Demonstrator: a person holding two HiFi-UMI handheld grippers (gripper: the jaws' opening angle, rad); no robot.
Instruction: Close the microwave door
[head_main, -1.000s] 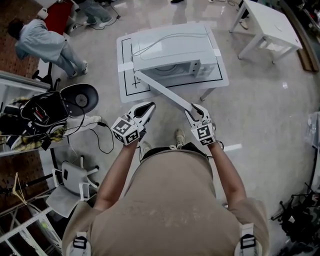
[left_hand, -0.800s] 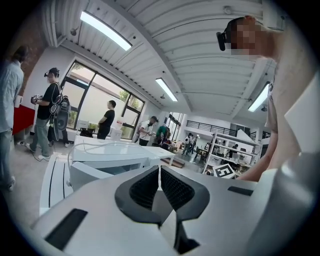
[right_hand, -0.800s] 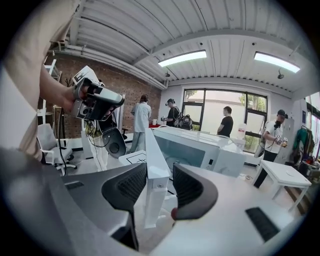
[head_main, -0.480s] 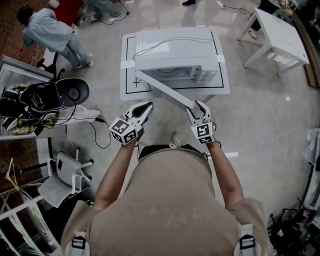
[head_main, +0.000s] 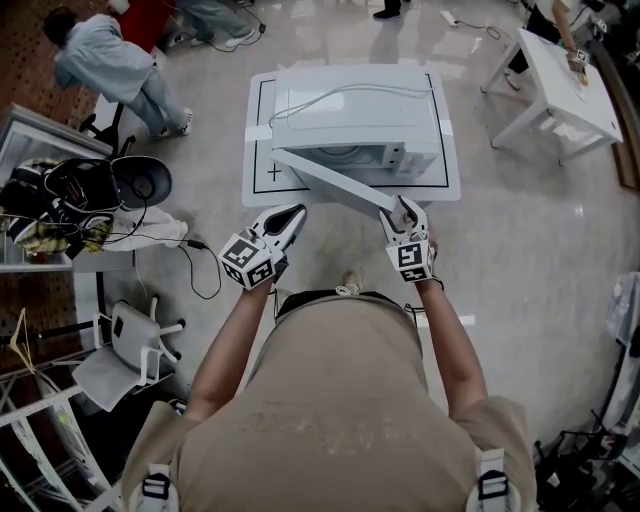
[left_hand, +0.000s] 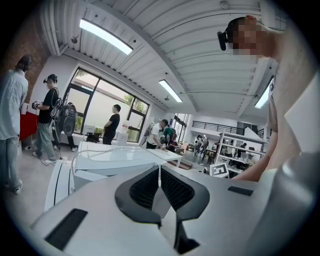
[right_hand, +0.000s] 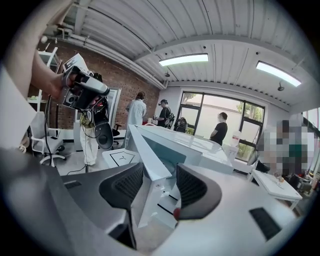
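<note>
A white microwave (head_main: 350, 115) stands on a small white table (head_main: 258, 120) in front of me, its door (head_main: 330, 178) swung out towards me at a slant. My right gripper (head_main: 402, 213) is at the door's free end. In the right gripper view the door's edge (right_hand: 150, 170) stands between the jaws of the right gripper (right_hand: 160, 182), which are opening; the right pad is clear of it. My left gripper (head_main: 290, 215) hangs left of the door, shut and empty. In the left gripper view the left gripper (left_hand: 160, 172) points at the microwave (left_hand: 115, 160).
A person (head_main: 105, 65) bends over at the upper left. Another white table (head_main: 555, 70) stands at the upper right. A black chair (head_main: 140, 180) with bags, a cable (head_main: 205, 270) on the floor and a white stool (head_main: 135, 330) crowd the left side.
The door's free end has swung a little towards the microwave, and my right gripper has gone with it. Its jaws have widened. The left gripper has hardly moved.
</note>
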